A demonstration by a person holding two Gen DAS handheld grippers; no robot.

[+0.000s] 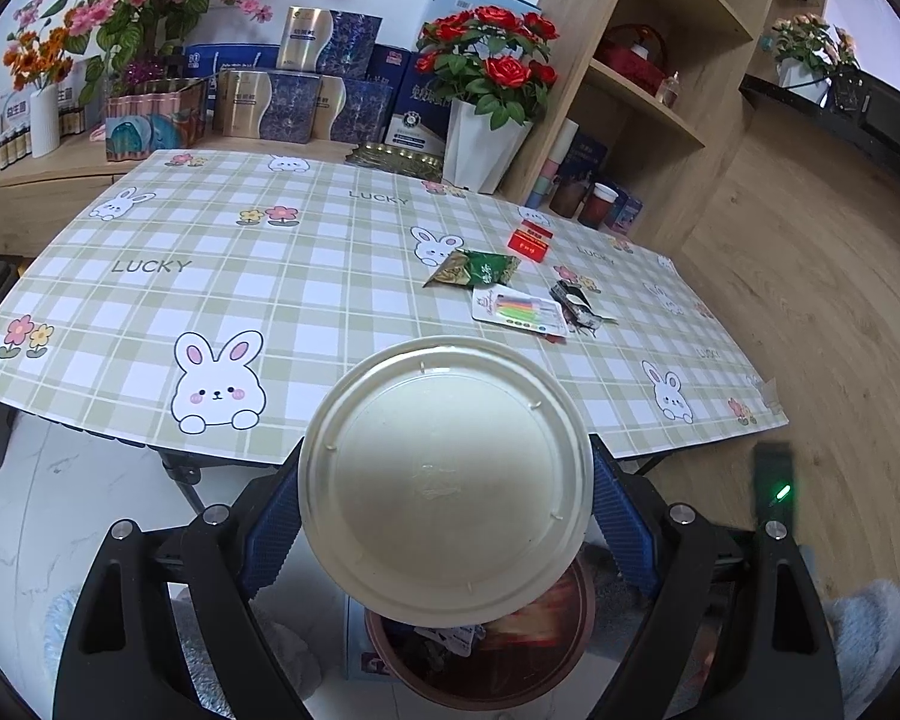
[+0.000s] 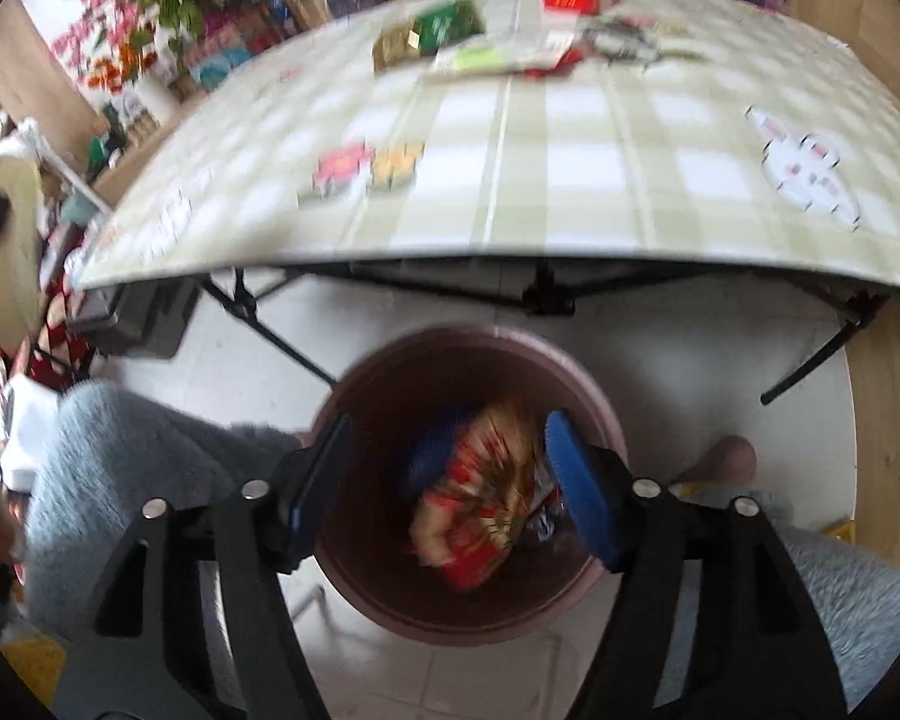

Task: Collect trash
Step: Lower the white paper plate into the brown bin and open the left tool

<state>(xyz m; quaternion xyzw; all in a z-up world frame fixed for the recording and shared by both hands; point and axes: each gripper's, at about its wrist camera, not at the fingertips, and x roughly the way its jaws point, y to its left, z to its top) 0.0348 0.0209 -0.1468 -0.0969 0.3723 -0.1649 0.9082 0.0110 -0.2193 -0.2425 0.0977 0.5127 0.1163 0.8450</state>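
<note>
The brown trash bin [image 2: 468,480] stands on the white floor just in front of the near edge of the counter [image 2: 510,192], between the person's knees in grey fleece. Inside it lie a red and gold snack wrapper [image 2: 480,492], a blue item beside it on the left, and smaller dark scraps; the right wrist view is blurred, so finer detail cannot be told. The right gripper [image 2: 450,480] hangs directly above the bin mouth with its fingers [image 2: 576,480] released, apart from the wrapper below and grasping nothing. The left gripper [image 1: 444,510] grasps a round white container lid [image 1: 444,480] by its left and right edges, the blue fingers [image 1: 270,522] pressed against the rim; the lid sits over the bin [image 1: 480,660], near the counter's front edge. On the checked rabbit-print cloth of the counter [image 1: 240,300], at the far right, remain a green and gold packet [image 1: 471,270], a white card with coloured strips [image 1: 519,309] just near of it, a crumpled black and white wrapper [image 1: 579,303] to its right, and a small red box [image 1: 531,239] farther back. A white pot of red roses [image 1: 486,144] stands at the far edge.
</note>
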